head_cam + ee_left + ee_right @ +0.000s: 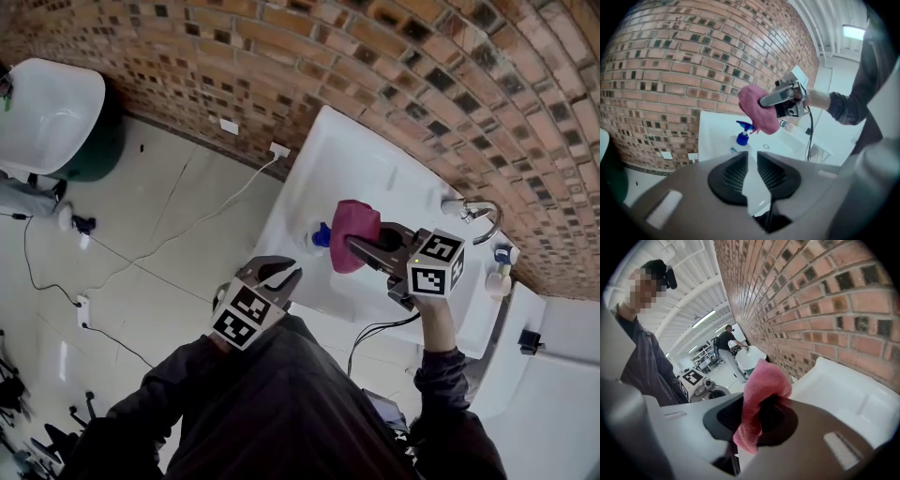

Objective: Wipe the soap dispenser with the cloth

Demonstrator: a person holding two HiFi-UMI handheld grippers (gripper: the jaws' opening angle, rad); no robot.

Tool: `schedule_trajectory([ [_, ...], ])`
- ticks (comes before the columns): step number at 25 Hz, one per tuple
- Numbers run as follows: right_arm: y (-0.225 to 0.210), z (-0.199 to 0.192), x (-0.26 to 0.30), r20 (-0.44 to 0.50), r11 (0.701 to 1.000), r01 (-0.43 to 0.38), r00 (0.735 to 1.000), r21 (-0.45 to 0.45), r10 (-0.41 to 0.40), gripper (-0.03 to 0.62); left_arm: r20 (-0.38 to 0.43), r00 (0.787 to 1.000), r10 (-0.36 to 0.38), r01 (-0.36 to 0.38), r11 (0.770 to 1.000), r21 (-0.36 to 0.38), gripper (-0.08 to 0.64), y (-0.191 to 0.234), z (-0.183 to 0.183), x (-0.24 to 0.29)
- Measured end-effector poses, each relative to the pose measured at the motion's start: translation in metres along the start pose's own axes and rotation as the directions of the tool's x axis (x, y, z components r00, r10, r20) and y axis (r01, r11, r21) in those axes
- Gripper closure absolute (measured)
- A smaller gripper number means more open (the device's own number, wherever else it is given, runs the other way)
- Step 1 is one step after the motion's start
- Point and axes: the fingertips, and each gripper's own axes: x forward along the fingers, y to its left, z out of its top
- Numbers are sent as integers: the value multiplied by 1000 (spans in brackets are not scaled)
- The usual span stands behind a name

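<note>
The right gripper (361, 246) is closed on the pink cloth (354, 225) and holds it in the air above the white sink (366, 159), with the cloth bunched between its jaws and hanging out on both sides. The soap dispenser (317, 237), which has a blue pump top, stands on the sink's left part, just beside the cloth and a little lower, but I cannot tell if they touch. The left gripper (286, 284) is near the sink's front edge, its jaws only a narrow gap apart with nothing between them.
</note>
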Motion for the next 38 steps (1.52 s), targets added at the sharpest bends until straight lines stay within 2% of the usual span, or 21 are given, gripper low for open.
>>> schedule_trajectory([
  [5,-5,-38,-19,105,987,120,986,110,-132,526,-36,999,-5,6,1000,26,491,8,1,13],
  [7,-11,-53,-12,125,978,124,981,170,-147,528,-55,998,-2,4,999,40,485,14,2,20],
  [9,-18,-61,-1,117,976,123,982,181,-146,526,-71,997,5,-1,998,62,473,22,1,29],
  [16,-48,-74,37,15,971,106,994,216,-112,526,-148,989,-10,24,995,98,439,29,-3,53],
  [20,-59,-98,59,-70,967,79,995,240,-64,526,-164,986,-20,36,994,101,436,28,-5,60],
  [25,-81,-131,84,-184,959,100,982,264,-51,526,-165,986,-25,41,995,94,433,27,-5,62],
  [30,-97,-154,104,-245,956,156,965,248,-94,526,-179,983,-30,46,995,88,433,27,-10,61],
  [34,-93,-147,91,-188,952,223,965,212,-184,526,-188,982,-29,47,995,93,433,25,-12,60],
  [38,-50,-127,52,-24,951,229,973,209,-229,526,-158,987,-19,30,997,70,433,26,-10,51],
])
